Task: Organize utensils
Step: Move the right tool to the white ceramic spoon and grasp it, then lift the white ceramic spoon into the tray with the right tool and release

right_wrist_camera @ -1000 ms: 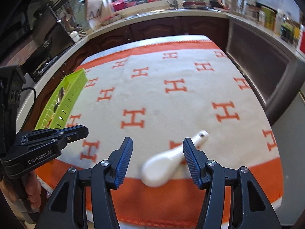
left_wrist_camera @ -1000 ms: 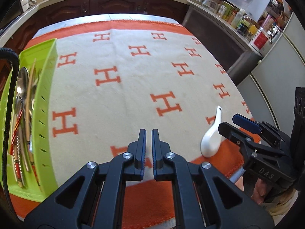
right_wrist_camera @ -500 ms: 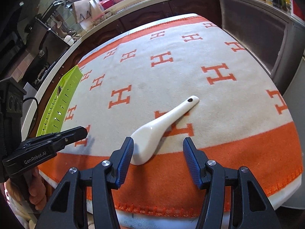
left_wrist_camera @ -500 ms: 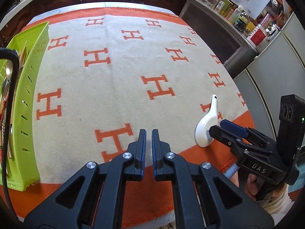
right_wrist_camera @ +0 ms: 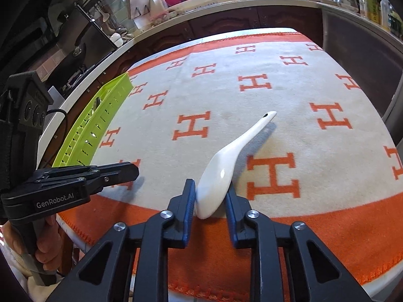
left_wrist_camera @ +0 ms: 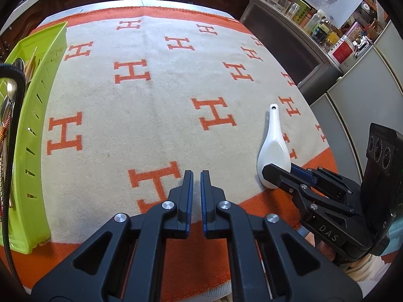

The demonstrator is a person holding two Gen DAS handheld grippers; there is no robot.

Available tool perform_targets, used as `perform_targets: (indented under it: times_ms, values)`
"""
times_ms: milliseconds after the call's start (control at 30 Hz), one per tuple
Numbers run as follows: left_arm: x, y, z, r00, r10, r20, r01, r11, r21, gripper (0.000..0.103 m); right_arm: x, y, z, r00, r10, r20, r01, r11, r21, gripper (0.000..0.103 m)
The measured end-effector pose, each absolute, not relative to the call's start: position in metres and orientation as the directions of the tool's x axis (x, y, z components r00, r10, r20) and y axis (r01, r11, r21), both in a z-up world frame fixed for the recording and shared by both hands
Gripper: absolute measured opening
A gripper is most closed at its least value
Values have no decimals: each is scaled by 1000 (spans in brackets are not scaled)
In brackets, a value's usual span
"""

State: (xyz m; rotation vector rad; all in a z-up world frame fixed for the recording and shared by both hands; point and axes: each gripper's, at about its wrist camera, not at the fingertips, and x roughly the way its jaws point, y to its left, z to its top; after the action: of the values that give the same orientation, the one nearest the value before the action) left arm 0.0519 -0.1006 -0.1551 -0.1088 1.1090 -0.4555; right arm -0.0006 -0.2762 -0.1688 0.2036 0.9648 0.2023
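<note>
A white ceramic spoon (right_wrist_camera: 221, 166) lies near the front edge of the H-patterned cloth, its handle pointing away and slightly raised. My right gripper (right_wrist_camera: 211, 196) is closing on it, and both blue pads touch the sides of the spoon's bowl. The left wrist view shows the same spoon (left_wrist_camera: 273, 148) with the right gripper (left_wrist_camera: 279, 176) at its bowl. My left gripper (left_wrist_camera: 197, 176) is shut and empty, hovering over the cloth left of the spoon. A lime-green slotted tray (left_wrist_camera: 37, 115) at the left edge holds several metal spoons and chopsticks (left_wrist_camera: 10, 95).
The cream and orange cloth (right_wrist_camera: 252, 105) covers the whole table. The green tray (right_wrist_camera: 100, 123) sits along its left side. Kitchen counters with jars, bottles and a sink surround the table. A black cable (left_wrist_camera: 15, 80) hangs over the tray.
The right gripper has sunk toward the cloth and narrowed its jaws from wide apart onto the spoon's bowl. The left gripper has stayed shut and nearly still.
</note>
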Motion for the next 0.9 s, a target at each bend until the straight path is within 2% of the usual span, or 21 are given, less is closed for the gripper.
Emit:
perform_targets:
  times_ms: [100,367,500,667,900]
  values:
    - [52,-98,-154,372,-406,-835,292,905,-310,3,2,-269,-166,557,257,-790,-104,965,241,6]
    - [50,-79,-136,453,-356,-817,253,931,-265,3,10,-262,-157,554,235,-799,-100,971,216,6]
    - [48,-60,-111,514,-319,-796,241,945,-222,3,17,-248,-130,575,263,-775,-154,965,214,6]
    - [50,-24,-81,615,-162,-772,145,985,-92,3,35,-207,-90,583,338,-739,-275,938,212,6]
    - [58,48,-59,657,-27,-753,-30,998,-62,3,74,-132,-48,537,484,-691,-419,864,279,6]
